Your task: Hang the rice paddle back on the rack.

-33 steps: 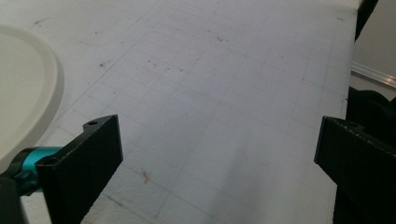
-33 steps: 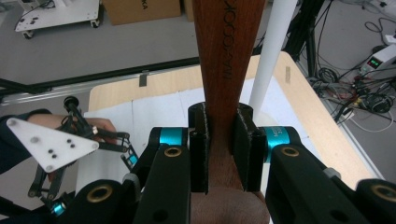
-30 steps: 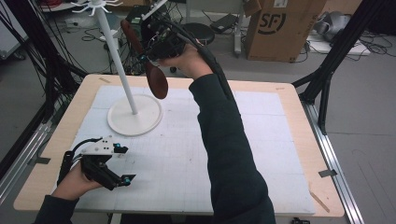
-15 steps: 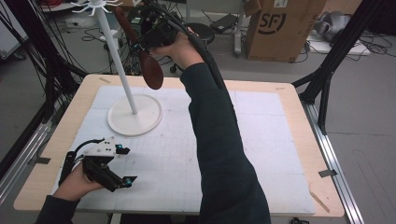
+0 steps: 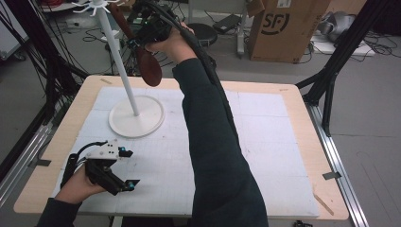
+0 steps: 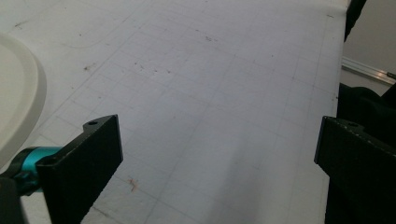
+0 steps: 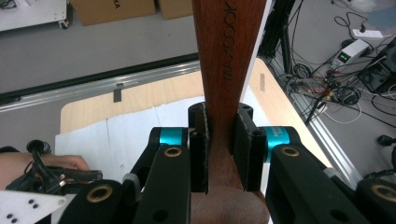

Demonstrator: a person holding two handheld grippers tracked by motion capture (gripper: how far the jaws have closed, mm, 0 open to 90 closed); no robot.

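Observation:
A dark brown wooden spoon (image 5: 150,70) hangs in the air, bowl down, its handle (image 7: 227,60) clamped between the pads of my right gripper (image 5: 142,35). That gripper is raised high beside the white pole of a hook stand (image 5: 119,61), close under the stand's white hooks (image 5: 94,6). The stand's round white base (image 5: 137,118) sits on the mat's left half. My left gripper (image 5: 126,166) rests low near the table's front left corner. Its jaws stand wide apart over bare mat (image 6: 210,93), with nothing between them.
A white gridded mat (image 5: 265,142) covers the wooden table (image 5: 302,113). A cardboard box (image 5: 279,26), cables and black frame legs (image 5: 331,80) stand on the floor beyond the far edge. The person's right arm (image 5: 213,142) stretches across the table's middle.
My right gripper has carried the spoon up and a little leftward, closer to the stand's pole and hooks. The left gripper has stayed where it was.

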